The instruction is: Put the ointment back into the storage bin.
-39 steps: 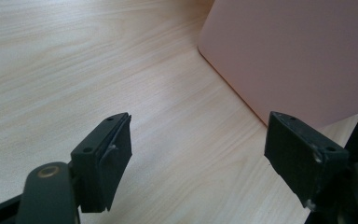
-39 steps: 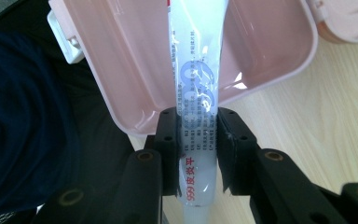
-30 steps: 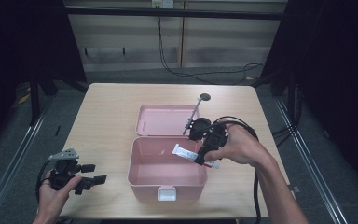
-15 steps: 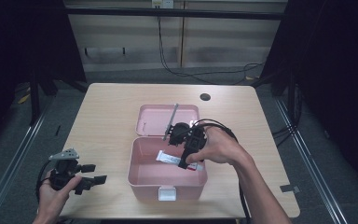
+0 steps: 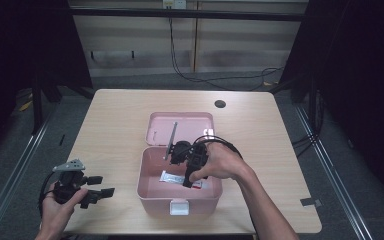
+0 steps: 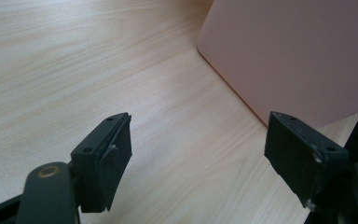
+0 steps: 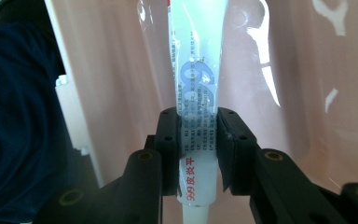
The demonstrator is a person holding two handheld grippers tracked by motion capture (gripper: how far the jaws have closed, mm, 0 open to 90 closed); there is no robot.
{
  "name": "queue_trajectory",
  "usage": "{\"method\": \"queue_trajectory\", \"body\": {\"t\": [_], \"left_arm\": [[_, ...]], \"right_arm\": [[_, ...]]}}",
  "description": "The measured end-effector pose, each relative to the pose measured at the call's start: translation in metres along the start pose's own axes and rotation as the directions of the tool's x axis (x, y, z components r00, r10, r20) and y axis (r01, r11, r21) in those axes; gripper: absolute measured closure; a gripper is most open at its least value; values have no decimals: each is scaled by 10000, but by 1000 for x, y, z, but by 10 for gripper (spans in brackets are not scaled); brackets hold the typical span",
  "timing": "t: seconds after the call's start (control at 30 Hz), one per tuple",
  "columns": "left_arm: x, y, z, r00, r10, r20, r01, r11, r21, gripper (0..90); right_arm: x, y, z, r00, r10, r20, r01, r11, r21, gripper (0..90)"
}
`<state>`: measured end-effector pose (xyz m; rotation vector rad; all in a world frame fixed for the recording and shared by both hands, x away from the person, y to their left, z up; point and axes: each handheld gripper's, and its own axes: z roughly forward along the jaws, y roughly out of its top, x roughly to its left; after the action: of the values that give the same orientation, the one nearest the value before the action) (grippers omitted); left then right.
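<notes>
A pink plastic box (image 5: 150,192) stands open at the table's front middle, its lid (image 5: 200,122) lying flat behind it. My right gripper (image 5: 189,180) reaches down into the box, shut on a white ointment tube (image 7: 196,88) with blue and red print. In the high view the tube (image 5: 172,178) lies low inside the box. My left gripper (image 5: 100,192) is at the front left corner of the table, open, with nothing between its jaws. In the left gripper view the box's pink outer wall (image 6: 298,51) is just ahead on the right.
A round cable hole (image 5: 220,104) sits near the table's far right. A white latch (image 5: 179,206) is on the box's front. Black cables run along the floor behind the table. Bare wood (image 5: 115,125) lies left of the box.
My right gripper has carried the tube leftward from above the lid's right side and down into the box. The left gripper has stayed put.
</notes>
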<state>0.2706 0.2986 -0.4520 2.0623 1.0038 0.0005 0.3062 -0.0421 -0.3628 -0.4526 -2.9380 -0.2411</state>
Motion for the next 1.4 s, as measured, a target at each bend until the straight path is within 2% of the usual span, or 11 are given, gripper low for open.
{"method": "queue_trajectory", "body": {"t": [0.13, 0.57, 0.93, 1.17, 1.4], "left_arm": [[0, 0, 0, 10000, -41, 14, 41, 10000, -24, 229], [0, 0, 0, 10000, -41, 7, 41, 10000, -20, 229], [0, 0, 0, 10000, -31, 5, 31, 10000, -22, 229], [0, 0, 0, 10000, -39, -4, 39, 10000, -24, 230], [0, 0, 0, 10000, -43, -3, 43, 10000, -21, 229]], "right_arm": [[1, 3, 9, 9998, -93, -146, 93, 10000, -3, 715], [0, 8, 42, 9959, -683, -591, 718, 9956, 600, 716], [1, 14, 55, 9922, -911, -851, 976, 9923, 759, 716], [-2, 15, 64, 9925, -813, -913, 888, 9928, 810, 716], [-3, 17, 73, 9899, -949, -1055, 1032, 9917, 761, 715]]}}
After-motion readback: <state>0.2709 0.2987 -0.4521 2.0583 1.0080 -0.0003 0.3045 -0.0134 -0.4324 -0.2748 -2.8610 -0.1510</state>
